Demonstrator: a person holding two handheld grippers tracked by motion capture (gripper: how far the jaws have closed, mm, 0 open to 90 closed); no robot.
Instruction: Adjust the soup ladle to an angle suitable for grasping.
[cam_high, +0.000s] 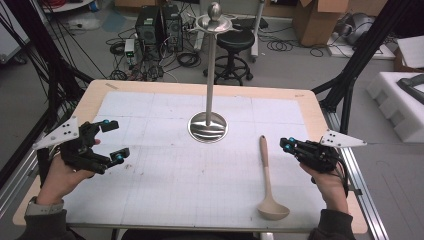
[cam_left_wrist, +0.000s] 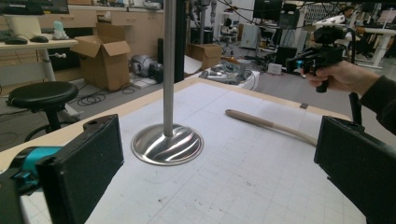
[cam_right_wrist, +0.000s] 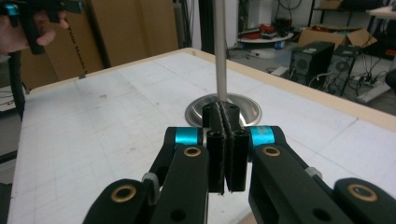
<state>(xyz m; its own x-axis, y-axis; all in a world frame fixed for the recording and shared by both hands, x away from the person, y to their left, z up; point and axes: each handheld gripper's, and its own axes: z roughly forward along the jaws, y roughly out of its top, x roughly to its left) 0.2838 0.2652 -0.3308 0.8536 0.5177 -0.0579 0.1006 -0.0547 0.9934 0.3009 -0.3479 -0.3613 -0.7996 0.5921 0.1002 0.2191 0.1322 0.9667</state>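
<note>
I am holding both grippers above the table (cam_high: 150, 87) with the ladle (cam_high: 268, 184) lying untouched on the white mat, so the work is standing at its very start. The ladle is resting flat at about 4 o'clock from the metal stand (cam_high: 208, 120), handle tip pointing toward the stand's round base and bowl toward my edge of the table. My right gripper (cam_high: 287, 145) is hovering just beside the handle's upper end, at about 3 o'clock from it, with its jaws pressed together on nothing; in the right gripper view the two black pads (cam_right_wrist: 219, 154) are meeting face to face. My left gripper (cam_high: 113, 141) is waiting at about 9 o'clock from the stand, jaws spread wide and empty, well apart from the ladle. Judging from this layout, everything is remaining to be done: reopening the right jaws, grasping the handle, lifting, and probably hanging the ladle on the stand's top ring (cam_high: 214, 22).
</note>
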